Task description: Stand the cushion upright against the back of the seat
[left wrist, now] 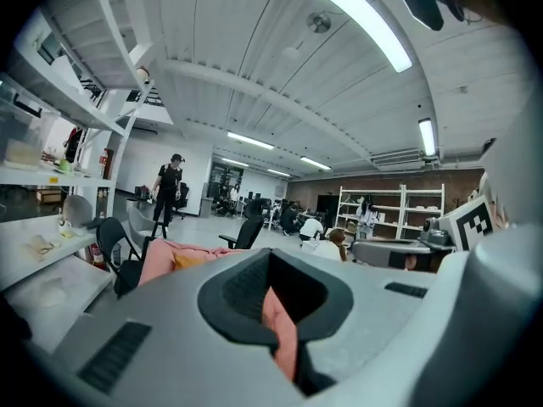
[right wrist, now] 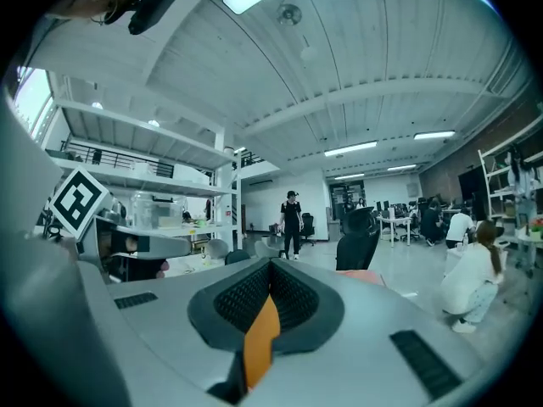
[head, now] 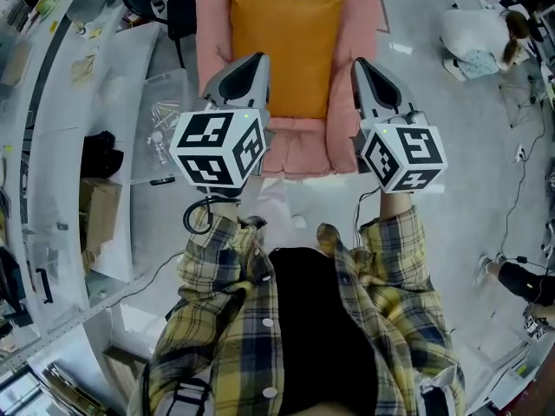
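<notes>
Tongs both closed tight, empty. We see left tongs and right tongs with orange cushion beyond, between them, ungripped, against pink armchair back.

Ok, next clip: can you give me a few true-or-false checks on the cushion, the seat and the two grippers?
1. The cushion is orange. True.
2. It lies on the floor beside the seat. False: it is on the pink seat.
3. The left gripper has its jaws wide apart. False: they are together.
4. The right gripper has its jaws together. True.
5. A standing person in black shows in both gripper views. True.
</notes>
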Demonstrator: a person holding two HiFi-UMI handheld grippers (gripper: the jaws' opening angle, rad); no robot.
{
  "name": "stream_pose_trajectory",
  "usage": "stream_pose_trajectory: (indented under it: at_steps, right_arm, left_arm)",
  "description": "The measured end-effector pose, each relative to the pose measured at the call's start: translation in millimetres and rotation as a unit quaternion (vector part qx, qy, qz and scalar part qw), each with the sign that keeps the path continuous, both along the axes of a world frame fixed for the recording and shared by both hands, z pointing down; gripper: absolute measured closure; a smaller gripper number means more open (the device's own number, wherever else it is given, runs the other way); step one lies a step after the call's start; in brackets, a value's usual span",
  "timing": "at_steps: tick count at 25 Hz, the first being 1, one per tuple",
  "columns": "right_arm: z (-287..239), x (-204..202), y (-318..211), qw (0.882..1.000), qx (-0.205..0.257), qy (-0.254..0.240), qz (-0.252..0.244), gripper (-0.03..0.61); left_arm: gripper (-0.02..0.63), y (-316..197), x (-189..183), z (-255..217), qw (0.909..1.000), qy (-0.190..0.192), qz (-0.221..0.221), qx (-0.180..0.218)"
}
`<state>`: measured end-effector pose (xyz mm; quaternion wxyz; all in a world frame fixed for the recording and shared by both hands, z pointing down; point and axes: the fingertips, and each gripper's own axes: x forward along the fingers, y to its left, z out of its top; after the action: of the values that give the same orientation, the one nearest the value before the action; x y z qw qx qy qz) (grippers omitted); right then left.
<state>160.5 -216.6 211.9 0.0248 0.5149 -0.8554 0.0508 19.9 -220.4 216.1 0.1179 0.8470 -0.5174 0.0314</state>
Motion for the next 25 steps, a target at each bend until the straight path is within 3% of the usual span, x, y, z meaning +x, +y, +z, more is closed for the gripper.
stream_pose_trajectory:
  at_steps: [10, 25]
  right_arm:
    - [-1.8, 1.7, 88.2, 1.0, -0.001, -0.006, 0.003, 0.561]
    - [-10.0, -14.9, 109.9, 0.999, 0.017, 0.034, 0.015, 0.561]
  left_arm:
    - [0.611, 81.6, 23.7, -11.7, 0.9996, 0.008, 0.026, 0.002]
    - [0.611, 102.6, 19.3, -8.8, 0.9978, 0.045, 0.049, -0.005]
